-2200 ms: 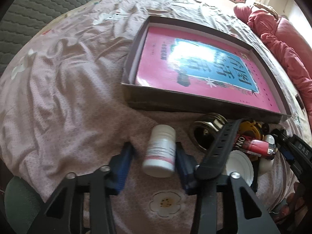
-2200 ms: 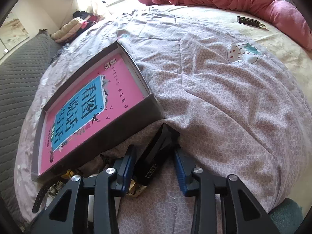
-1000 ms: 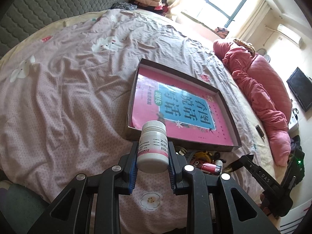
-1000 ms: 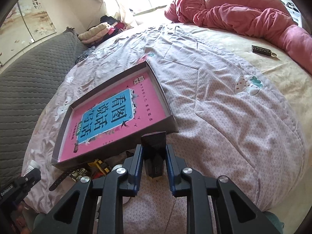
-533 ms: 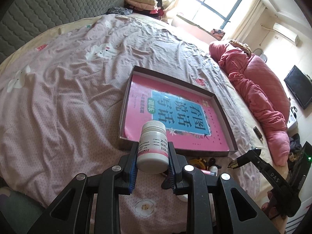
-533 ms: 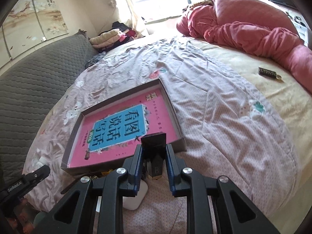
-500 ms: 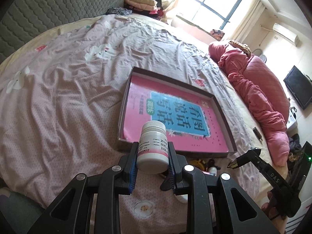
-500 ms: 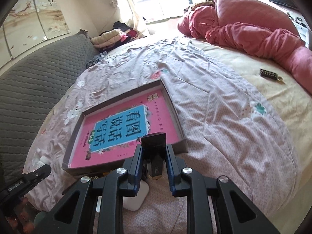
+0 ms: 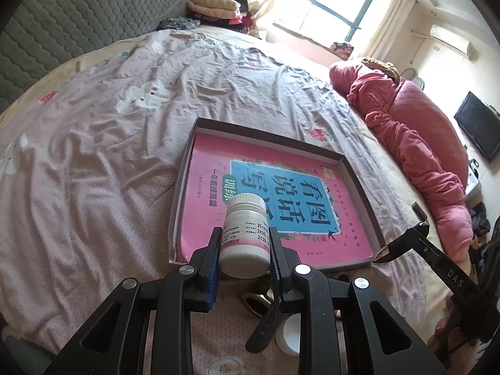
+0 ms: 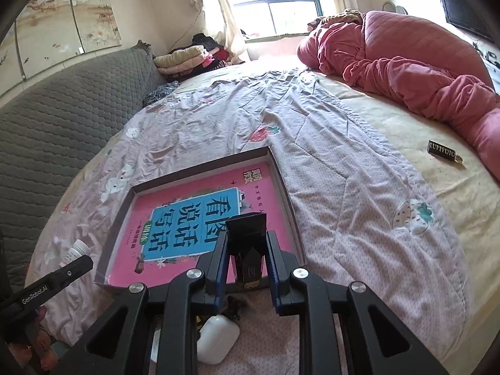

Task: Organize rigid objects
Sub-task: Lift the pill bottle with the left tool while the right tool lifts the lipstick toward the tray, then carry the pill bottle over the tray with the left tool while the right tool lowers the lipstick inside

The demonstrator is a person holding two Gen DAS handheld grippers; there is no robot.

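Compared with two seconds ago, when the bottle stood on the bed between parted pads and the black object lay on the quilt, both items are now lifted clear and held above the near edge of the tray.

At left, the left tongs [image 9: 243, 251] are closed on the white bottle [image 9: 246, 234], its cap upward and its printed label facing the camera; both blue pads press its sides. The bottle hangs in front of the tray [image 9: 181, 184], a shallow dark-walled box lying on the bed [image 9: 93, 162] with a pink book [image 9: 281, 193] flat inside it.

At right, the right tongs [image 10: 246, 256] stand nearly closed, gripping a black object [image 10: 247, 234] by its narrow lower part, its wider end uppermost. It too hangs over the tray's near wall.

Below the tongs, on the quilt beside the tray, lie a white case [image 10: 217, 339], a black strap [image 9: 264, 328] and other small items too hidden to name. A red quilt [image 10: 406, 62] lies bunched along the bed's far right side.
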